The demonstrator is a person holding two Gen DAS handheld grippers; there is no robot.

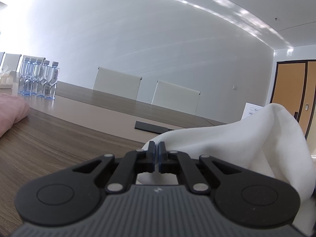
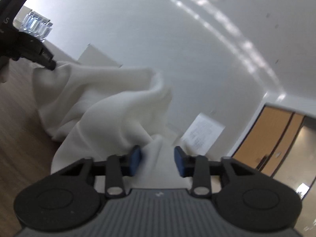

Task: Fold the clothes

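A white garment (image 1: 227,138) lies bunched on the wooden table (image 1: 59,138), one part lifted into a peak at the right. My left gripper (image 1: 157,150) is shut on an edge of it, low over the table. In the right wrist view the same garment (image 2: 98,108) is rumpled and raised, and the left gripper (image 2: 50,65) pinches its far left corner. My right gripper (image 2: 158,158) has its blue pads (image 2: 135,162) apart, with a fold of the white cloth standing between them. That view is blurred.
Several water bottles (image 1: 39,79) and a tissue box (image 1: 6,79) stand at the far left. A pink cloth (image 1: 9,114) lies at the left edge. White chair backs (image 1: 116,83) line the far side. A black panel (image 1: 150,127) sits in the tabletop. A door (image 1: 292,90) is at right.
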